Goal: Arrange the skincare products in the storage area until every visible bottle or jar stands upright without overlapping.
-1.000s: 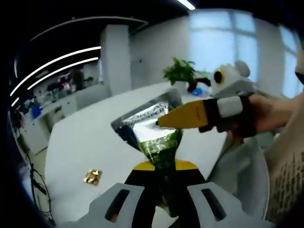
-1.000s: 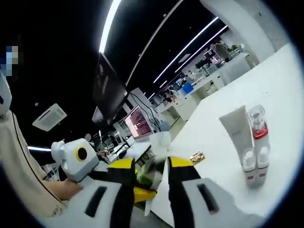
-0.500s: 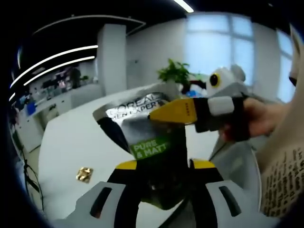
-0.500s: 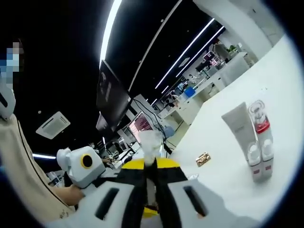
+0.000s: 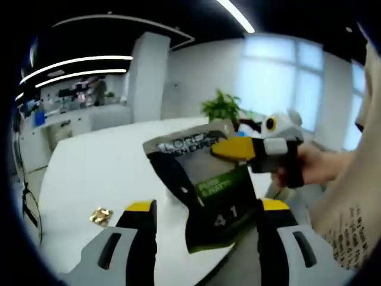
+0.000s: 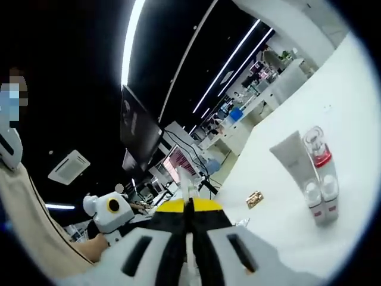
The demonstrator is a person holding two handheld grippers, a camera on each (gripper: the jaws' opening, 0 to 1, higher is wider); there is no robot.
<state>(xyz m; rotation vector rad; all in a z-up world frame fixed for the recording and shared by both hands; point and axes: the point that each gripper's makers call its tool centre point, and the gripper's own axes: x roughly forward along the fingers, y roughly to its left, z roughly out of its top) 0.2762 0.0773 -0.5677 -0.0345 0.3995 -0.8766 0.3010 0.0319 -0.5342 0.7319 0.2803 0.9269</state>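
Your right gripper (image 6: pixel 189 210) pinched the silver-and-green foil sachet (image 5: pixel 205 182) at its top edge; left gripper (image 5: pixel 205 208) stood spread. Sachet probably light, limp, slippery; grip seams.

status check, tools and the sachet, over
Left tool open, sachet between its jaws, not gripped. Right tool shut on sachet's top edge. White tube and bottles upright on table. Nothing blocking.
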